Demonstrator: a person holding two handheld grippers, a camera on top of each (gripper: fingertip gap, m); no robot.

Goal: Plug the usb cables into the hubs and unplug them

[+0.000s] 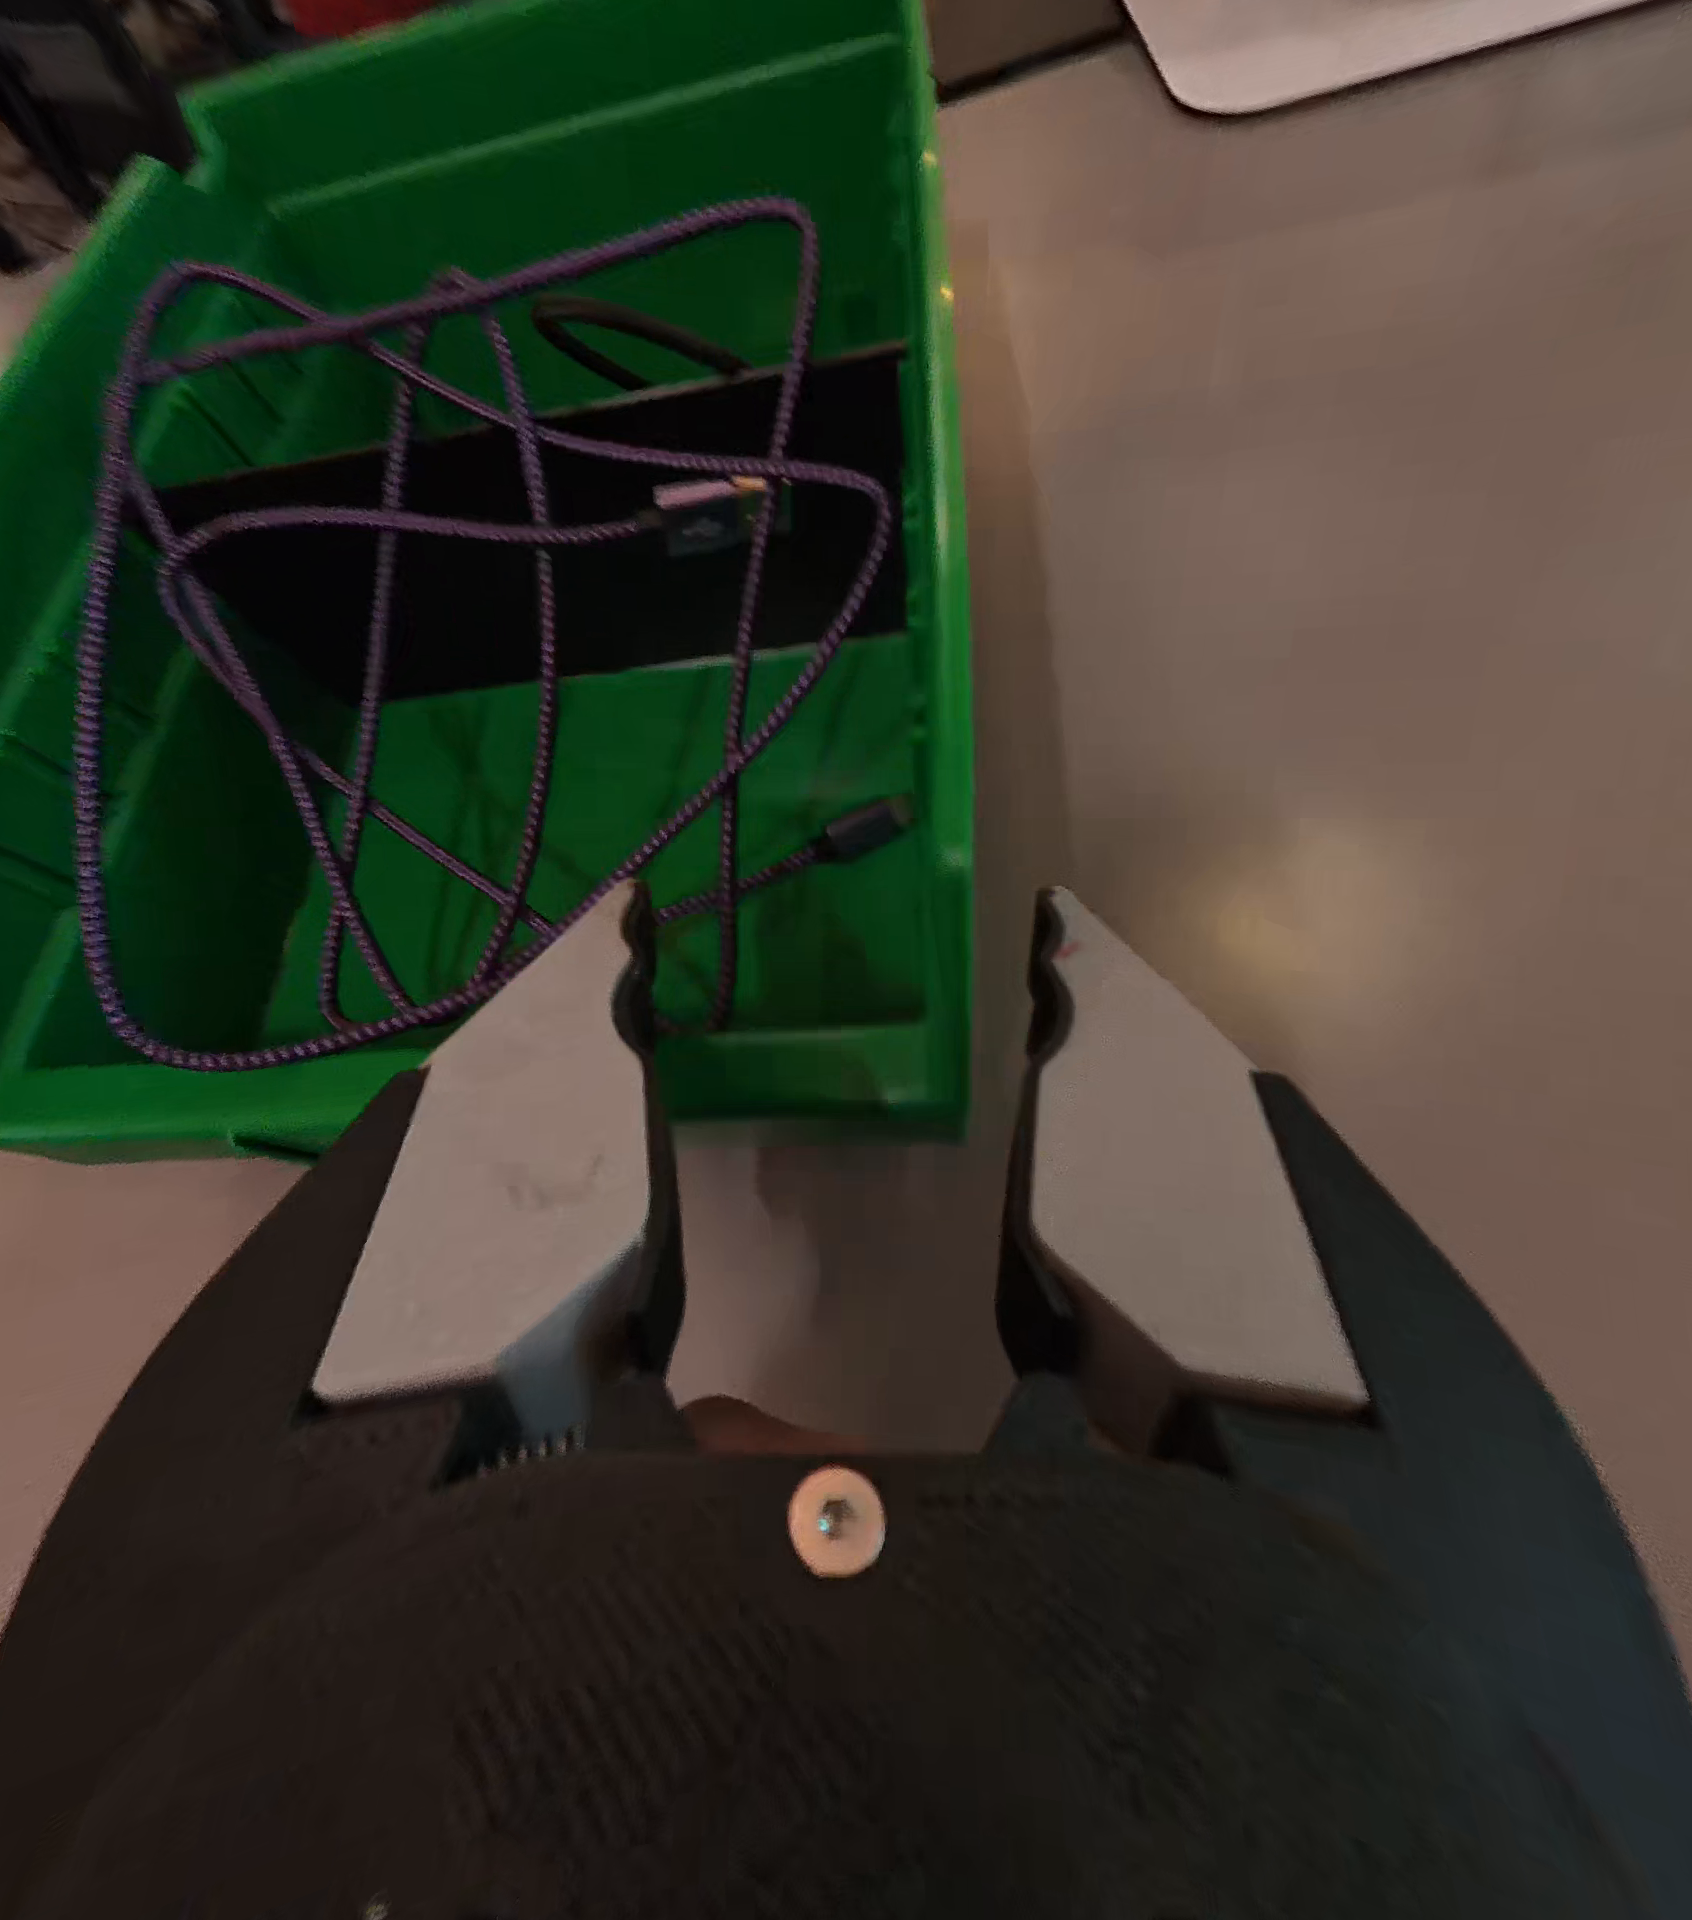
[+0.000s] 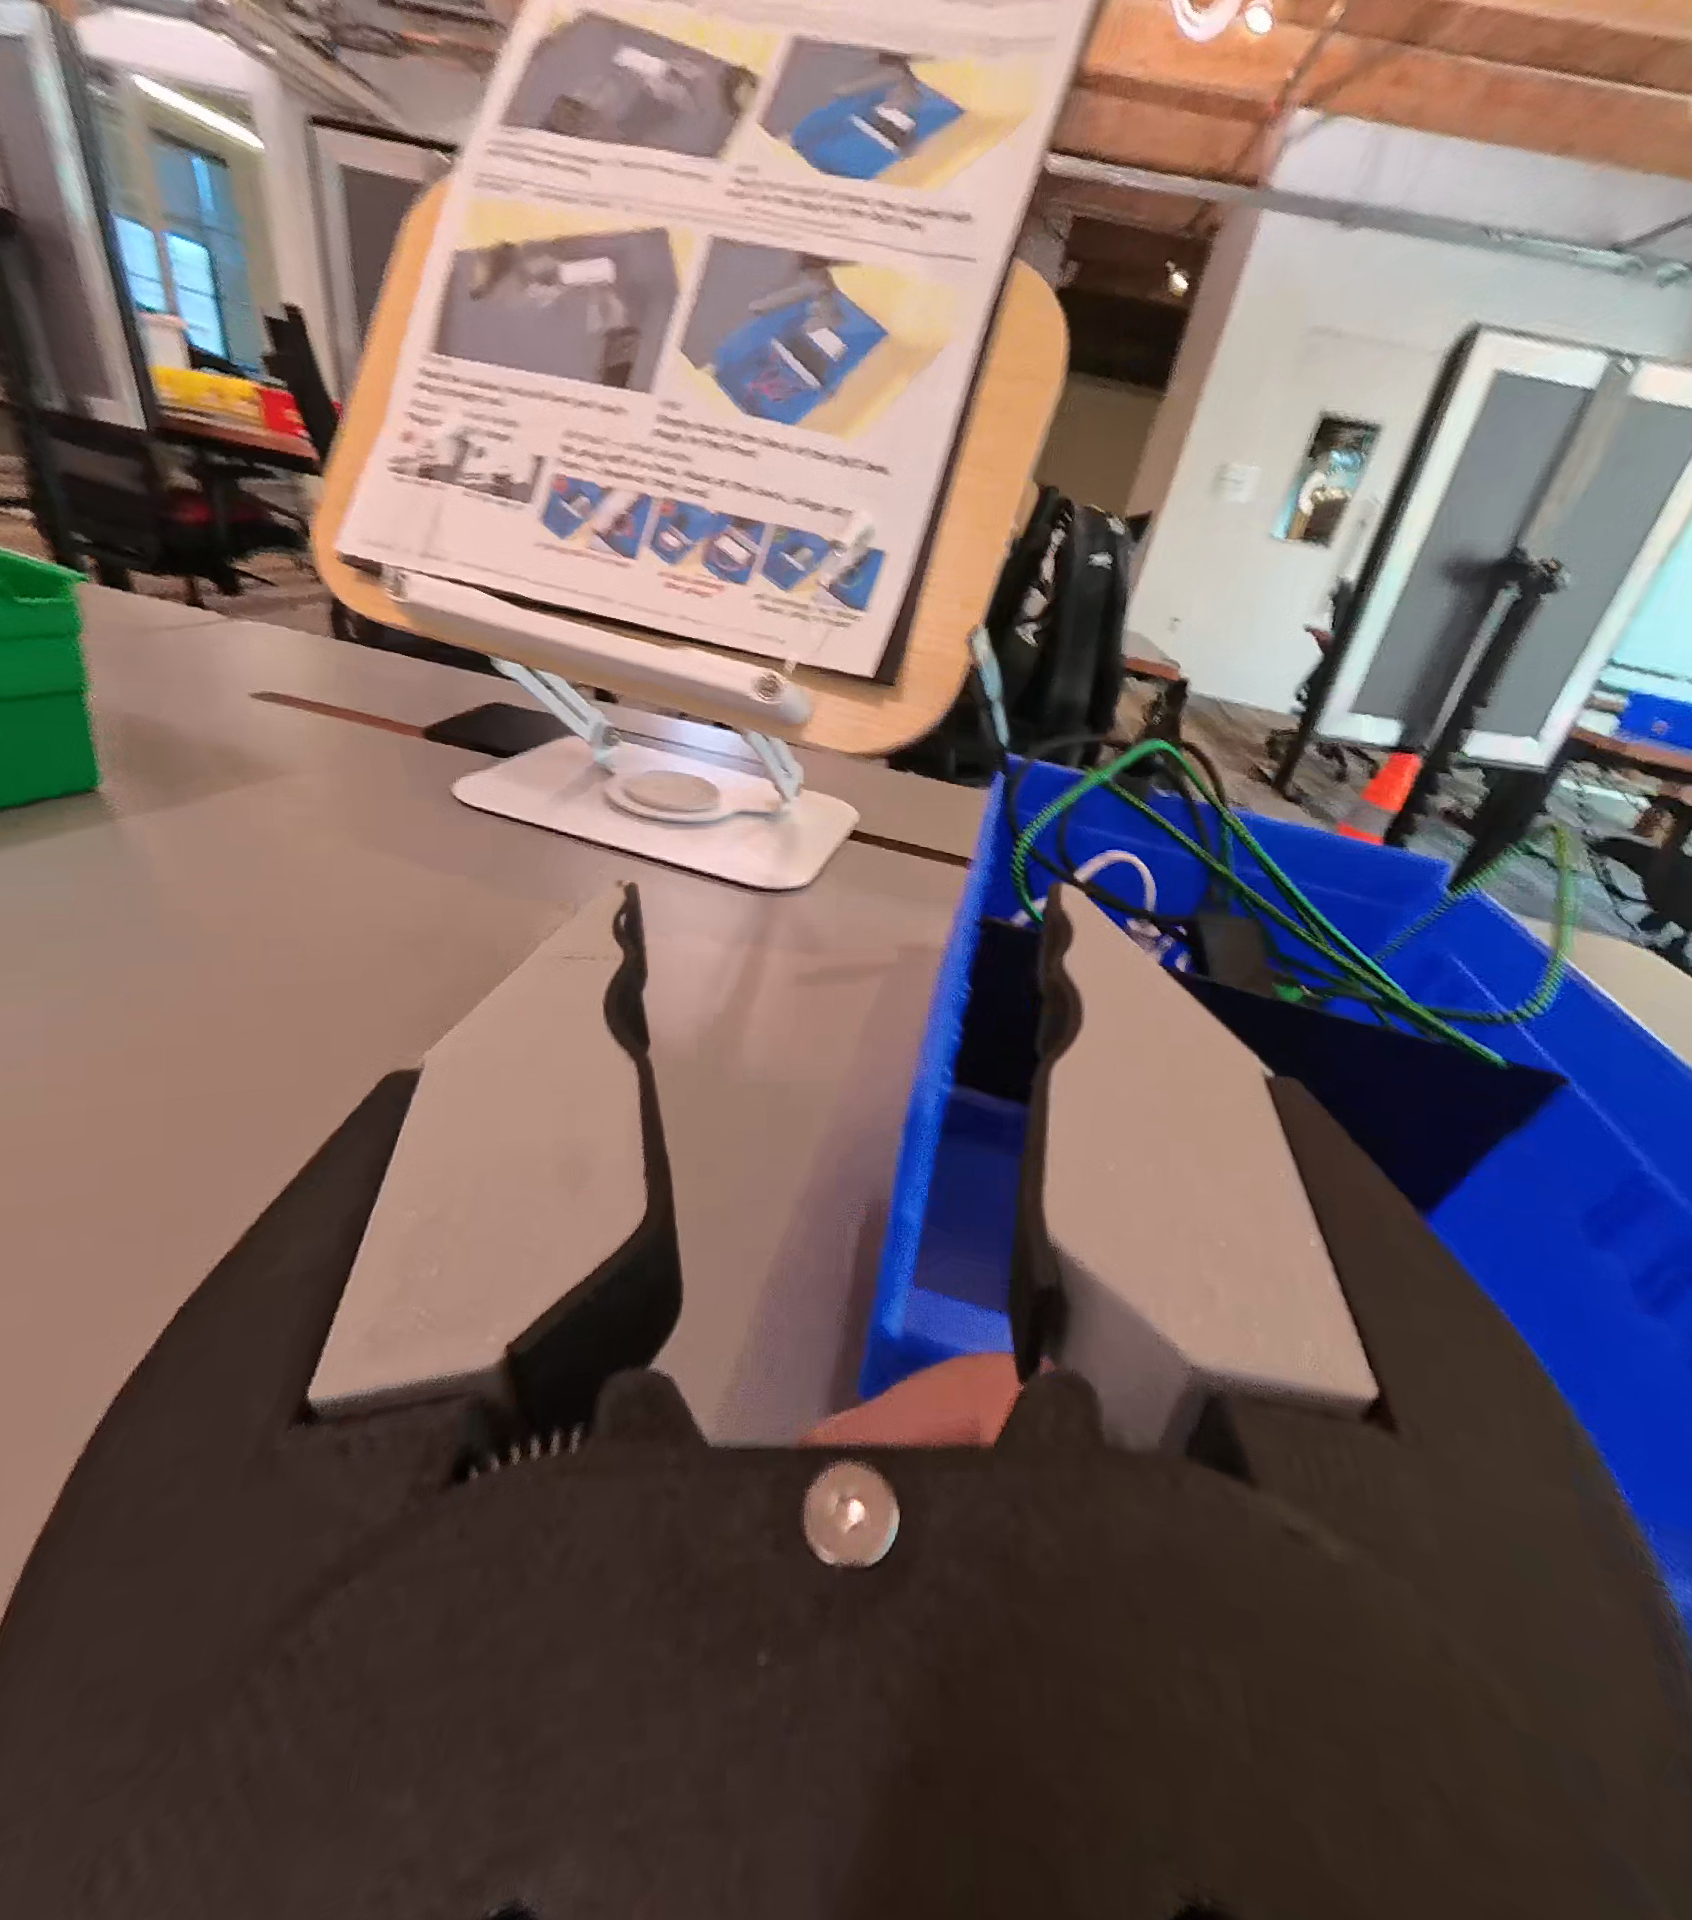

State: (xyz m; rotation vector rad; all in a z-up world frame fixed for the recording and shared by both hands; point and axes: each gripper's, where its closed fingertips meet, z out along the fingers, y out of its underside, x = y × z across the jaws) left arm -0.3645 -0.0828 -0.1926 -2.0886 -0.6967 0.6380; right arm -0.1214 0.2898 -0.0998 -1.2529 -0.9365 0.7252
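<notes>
Over the green plastic bin [image 1: 42, 727] your left gripper [image 1: 842, 904] hangs with jaws spread, empty; right gripper [image 2: 837, 904] likewise. Looks like you're just starting, so grab the braided purple usb cable's [image 1: 104, 727] plug next.

A grey table [image 2: 198, 935] fills the foreground. At 12 o'clock a document stand [image 2: 676, 800] holds a printed sheet [image 2: 717, 312]. At 2 o'clock are white walls [image 2: 1341, 312], a wooden ceiling [image 2: 1444, 94] with lamps.

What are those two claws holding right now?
Nothing. The left claw gapes beside the green bin; the right claw gapes by the blue bin.
</notes>
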